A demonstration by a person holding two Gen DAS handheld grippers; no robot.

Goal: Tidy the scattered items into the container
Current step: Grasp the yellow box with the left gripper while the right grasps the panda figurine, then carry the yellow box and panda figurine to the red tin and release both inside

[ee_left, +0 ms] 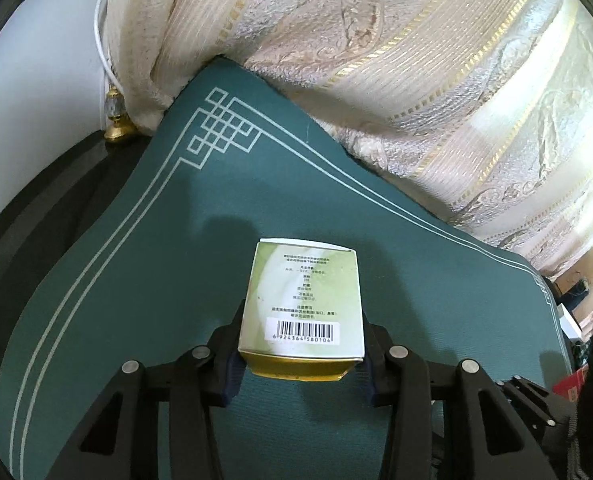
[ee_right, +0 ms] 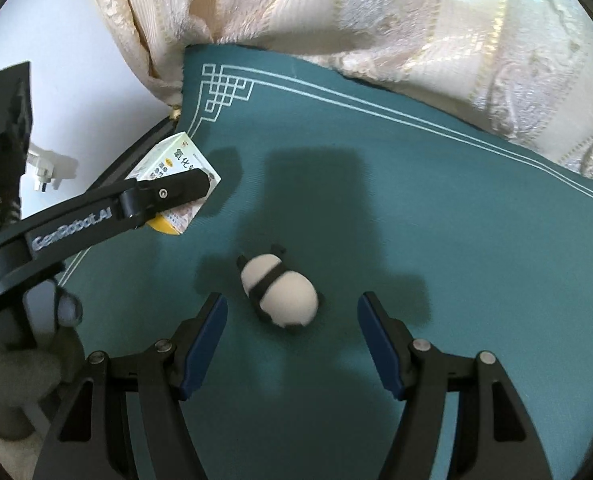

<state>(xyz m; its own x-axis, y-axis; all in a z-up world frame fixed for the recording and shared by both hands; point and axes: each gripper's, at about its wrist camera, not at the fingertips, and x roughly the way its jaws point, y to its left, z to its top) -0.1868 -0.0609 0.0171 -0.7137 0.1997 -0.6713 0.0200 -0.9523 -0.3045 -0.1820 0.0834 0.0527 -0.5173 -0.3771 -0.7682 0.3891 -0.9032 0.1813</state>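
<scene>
A small green-and-white carton (ee_left: 302, 304) with a barcode and a yellow end sits between the pads of my left gripper (ee_left: 300, 364), which is shut on it just above the green mat (ee_left: 136, 280). The right wrist view shows the same carton (ee_right: 176, 168) at the mat's left edge, with the left gripper's finger (ee_right: 168, 196) across it. A black-and-white panda toy (ee_right: 278, 290) lies on its side on the mat (ee_right: 416, 200). My right gripper (ee_right: 292, 344) hangs open just behind the panda, pads wide apart, touching nothing.
Cream and gold curtains (ee_left: 376, 60) hang along the mat's far edge, and a gold tassel (ee_left: 116, 126) hangs at its left corner. A white wall (ee_right: 76, 60) stands at the left. Dark clutter and something red (ee_left: 572, 384) lie past the mat's right edge.
</scene>
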